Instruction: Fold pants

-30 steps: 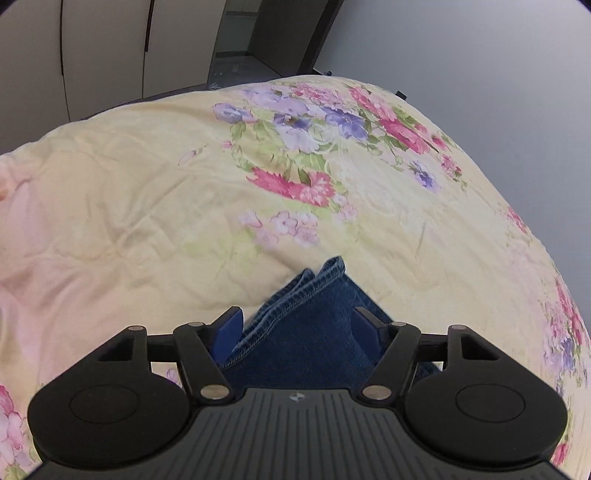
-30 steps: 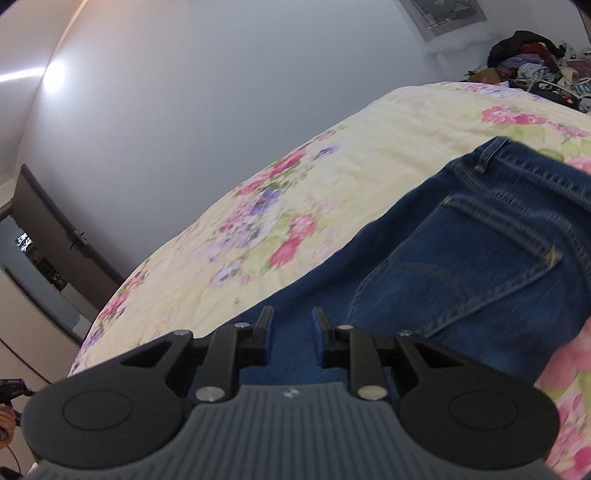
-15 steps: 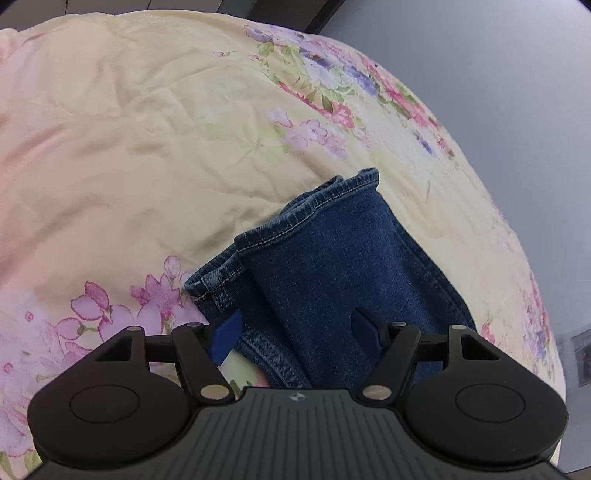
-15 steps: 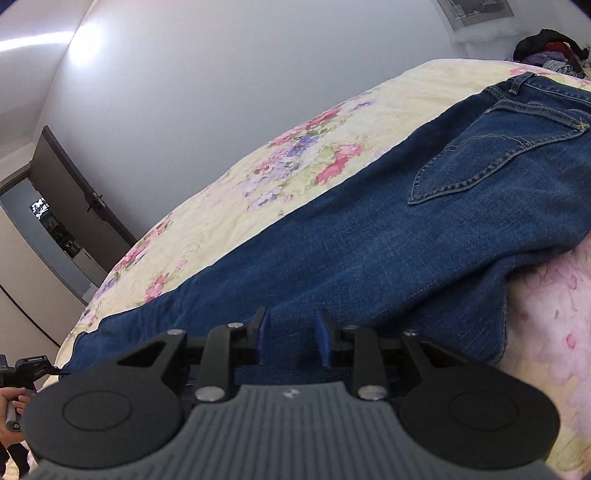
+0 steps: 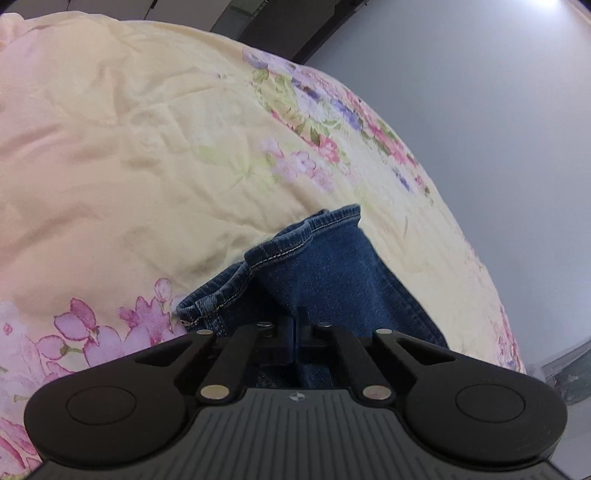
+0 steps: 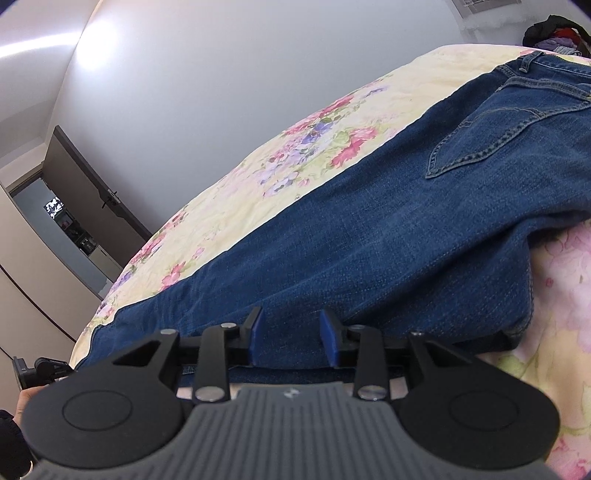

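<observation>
One pair of dark blue denim pants (image 6: pixel 369 240) lies on one pale yellow floral bedspread (image 5: pixel 129 166). Two stitched leg cuffs (image 5: pixel 280 251) show at its end, and one back pocket (image 6: pixel 487 144). Two black two-finger grippers appear, left (image 5: pixel 295 328) and right (image 6: pixel 291 336). One dark heap of clothes (image 6: pixel 554 33), perhaps several garments, sits far off.

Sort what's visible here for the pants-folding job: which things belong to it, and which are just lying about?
Part of the job:
jeans
left gripper, shut on the jeans near the leg hems
right gripper, jaws opening over the jeans
bedspread under the jeans

Just lying about:
clothes pile
door
</observation>
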The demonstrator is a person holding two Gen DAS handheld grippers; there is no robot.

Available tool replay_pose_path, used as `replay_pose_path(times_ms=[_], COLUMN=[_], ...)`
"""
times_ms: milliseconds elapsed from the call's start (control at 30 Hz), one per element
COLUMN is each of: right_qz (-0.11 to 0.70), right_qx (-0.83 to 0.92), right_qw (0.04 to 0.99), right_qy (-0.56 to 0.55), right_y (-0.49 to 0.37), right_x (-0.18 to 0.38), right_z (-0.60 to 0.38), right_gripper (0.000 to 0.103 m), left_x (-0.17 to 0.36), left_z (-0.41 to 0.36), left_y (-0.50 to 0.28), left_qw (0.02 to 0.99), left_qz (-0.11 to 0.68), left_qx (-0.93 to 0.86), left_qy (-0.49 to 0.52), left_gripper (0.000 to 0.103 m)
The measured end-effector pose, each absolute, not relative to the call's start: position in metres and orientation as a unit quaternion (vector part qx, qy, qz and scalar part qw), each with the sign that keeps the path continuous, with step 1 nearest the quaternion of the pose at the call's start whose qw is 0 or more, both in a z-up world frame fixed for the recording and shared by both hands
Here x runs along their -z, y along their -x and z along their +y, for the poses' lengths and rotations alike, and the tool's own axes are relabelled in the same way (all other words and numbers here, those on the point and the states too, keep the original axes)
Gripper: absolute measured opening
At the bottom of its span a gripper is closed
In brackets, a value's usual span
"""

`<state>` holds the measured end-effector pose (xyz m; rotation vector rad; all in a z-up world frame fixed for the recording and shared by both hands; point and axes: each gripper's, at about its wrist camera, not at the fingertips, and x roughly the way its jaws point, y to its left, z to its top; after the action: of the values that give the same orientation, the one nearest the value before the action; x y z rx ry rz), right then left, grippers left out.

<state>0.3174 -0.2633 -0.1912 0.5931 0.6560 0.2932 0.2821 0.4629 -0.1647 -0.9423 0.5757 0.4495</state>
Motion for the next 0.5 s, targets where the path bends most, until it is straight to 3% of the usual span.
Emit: replay_pose_path(times_ms=[133, 300, 500], right_qz=[0.315, 0.316, 0.331], right_qx=[-0.134, -0.128, -0.107], right_qw=[0.897, 0.898, 0.911], right_qy=[-0.280, -0.279, -0.220], right_y=[-0.313, -0.309, -0.311], right_x=[0.184, 0.178, 0.168], right_z=[-0.266, -0.269, -0.261], right_gripper=[0.031, 0.031, 0.031], left_x=[0.145, 0.176, 0.182], left_z=[0.466, 0.473, 0.470], left_y=[-0.267, -0.279, -0.275], left_qw=[0.837, 0.797, 0.799], left_qz=[0.241, 0.346, 0.340], left_qx=[-0.205, -0.245, -0.261], left_qy=[0.447, 0.429, 0.422], left_gripper=[0.000, 0.001, 0.009])
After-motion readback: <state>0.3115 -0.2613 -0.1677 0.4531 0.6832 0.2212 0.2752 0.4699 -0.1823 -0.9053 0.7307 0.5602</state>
